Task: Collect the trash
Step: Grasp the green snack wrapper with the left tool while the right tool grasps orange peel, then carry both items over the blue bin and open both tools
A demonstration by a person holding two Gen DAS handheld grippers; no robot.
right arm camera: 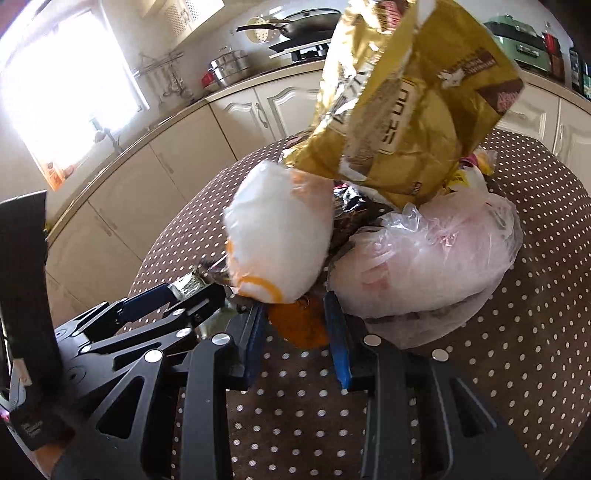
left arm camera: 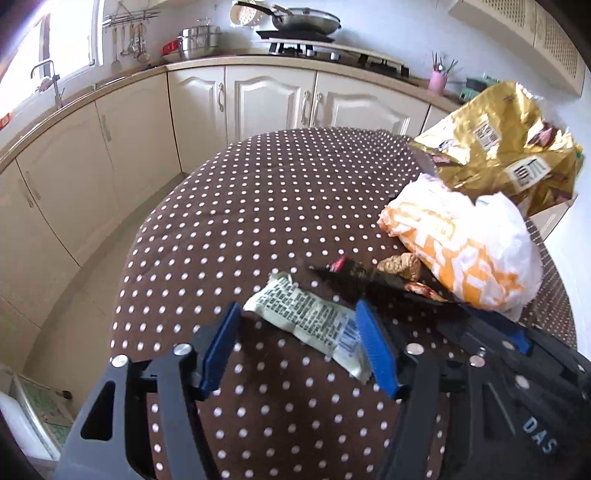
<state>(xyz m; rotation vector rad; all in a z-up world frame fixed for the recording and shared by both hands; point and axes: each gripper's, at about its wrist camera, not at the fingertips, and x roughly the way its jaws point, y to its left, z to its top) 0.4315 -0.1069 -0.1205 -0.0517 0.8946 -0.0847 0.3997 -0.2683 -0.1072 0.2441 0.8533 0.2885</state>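
Observation:
A pale green snack wrapper (left arm camera: pixel 314 321) lies flat on the brown polka-dot table (left arm camera: pixel 258 206). My left gripper (left arm camera: pixel 297 321) is open, its blue pads on either side of the wrapper without squeezing it. In the right wrist view, my right gripper (right arm camera: pixel 295 308) is shut on the orange end of a white-and-orange plastic bag (right arm camera: pixel 277 229). That bag (left arm camera: pixel 469 251) rests against a crumpled gold foil bag (right arm camera: pixel 406 110) and a clear plastic bag (right arm camera: pixel 424 266). Dark wrappers (left arm camera: pixel 369 284) lie between the pale wrapper and the pile.
Cream kitchen cabinets (left arm camera: pixel 266 99) curve around behind the table, with a pan on the stove (left arm camera: pixel 306 22) and a sink tap (left arm camera: pixel 48 74) at the left. The table edge drops to a light floor (left arm camera: pixel 92 288) on the left. The left gripper (right arm camera: pixel 162 299) sits beside the right one.

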